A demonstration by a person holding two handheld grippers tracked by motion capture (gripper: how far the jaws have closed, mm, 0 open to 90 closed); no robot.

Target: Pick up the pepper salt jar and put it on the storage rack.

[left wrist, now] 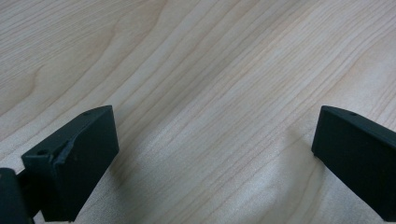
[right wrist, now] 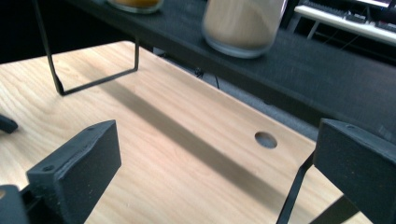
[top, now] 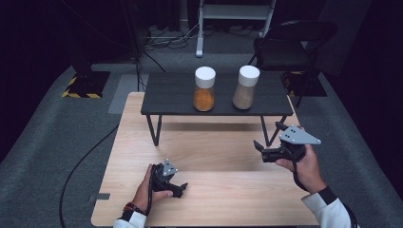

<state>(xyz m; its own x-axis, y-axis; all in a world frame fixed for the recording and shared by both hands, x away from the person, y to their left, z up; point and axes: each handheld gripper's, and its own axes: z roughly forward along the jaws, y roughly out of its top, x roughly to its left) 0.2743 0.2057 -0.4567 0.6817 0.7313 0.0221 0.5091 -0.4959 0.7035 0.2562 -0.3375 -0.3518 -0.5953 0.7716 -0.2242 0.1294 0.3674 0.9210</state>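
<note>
Two jars wait on the dark shelf (top: 171, 97) and neither has been touched — so as we read it, the job has barely begun.

Starting at the left: our left gripper (top: 178, 188) lies low on the wooden table (top: 214, 199), jaws wide apart, nothing between them but bare grain in the left gripper view. It sits well apart from the shelf.

Moving across, the orange jar (top: 204, 89) stands upright on the shelf, white lid on, and just beside it the beige jar (top: 245, 87), likewise capped and upright.

Over on the right, our right gripper (top: 265, 151) is lifted off the table and aimed toward the shelf — jaws spread, empty. In the right gripper view the beige jar (right wrist: 243, 25) looms ahead and above, with the shelf leg (right wrist: 294, 191) close by the far jaw.

We'd judge the beige jar the likely first pick; the reach, the grasp and everything after are all left to do.
</note>
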